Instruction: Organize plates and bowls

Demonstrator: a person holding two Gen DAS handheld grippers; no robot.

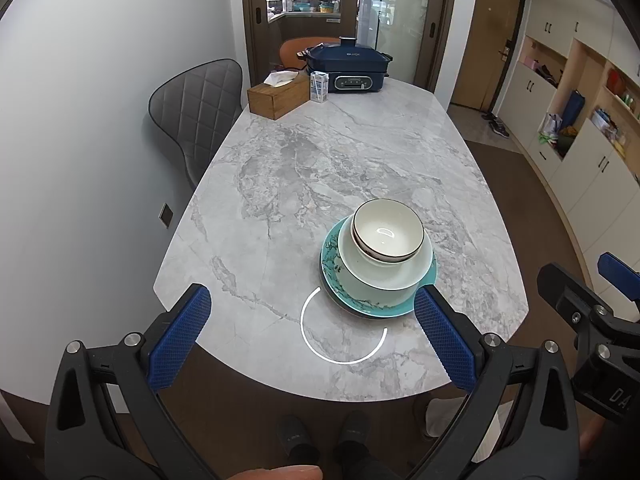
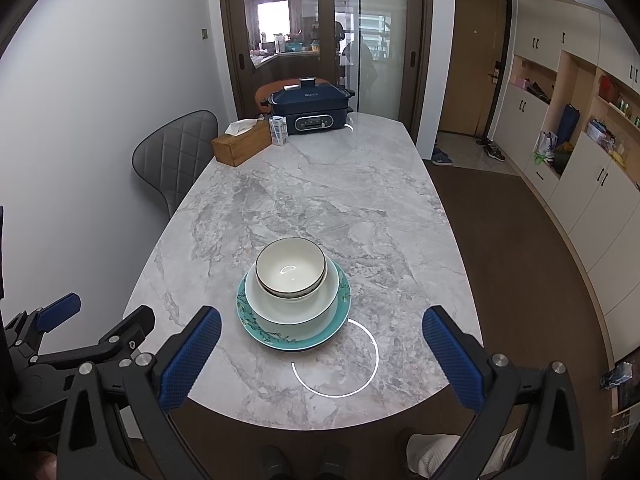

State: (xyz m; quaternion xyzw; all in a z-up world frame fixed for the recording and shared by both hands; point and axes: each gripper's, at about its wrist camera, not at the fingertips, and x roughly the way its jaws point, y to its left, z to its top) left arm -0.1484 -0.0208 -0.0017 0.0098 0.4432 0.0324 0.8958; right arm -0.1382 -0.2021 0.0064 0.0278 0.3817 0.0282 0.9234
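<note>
Both tongs (image 1: 312, 336) (image 2: 322, 354) agape (empty), stacked bowls (image 2: 291, 267) on perhaps two plates (image 2: 256, 322) beyond.

**Count of things on and around the marble table**

On the marble table (image 2: 360, 200): one teal plate (image 2: 256, 330), one wide white bowl (image 2: 280, 312) on it, one dark-rimmed small bowl (image 2: 290, 266) on top. At its far end: one tissue box (image 2: 240, 144), one carton (image 2: 279, 130), one electric cooker (image 2: 310, 108). Beside it: two chairs, grey (image 2: 176, 160) and orange (image 2: 266, 90).

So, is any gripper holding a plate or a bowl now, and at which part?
Nothing is held. The left gripper and right gripper are both open and empty, apart from the stacked bowls on the teal plate.
</note>
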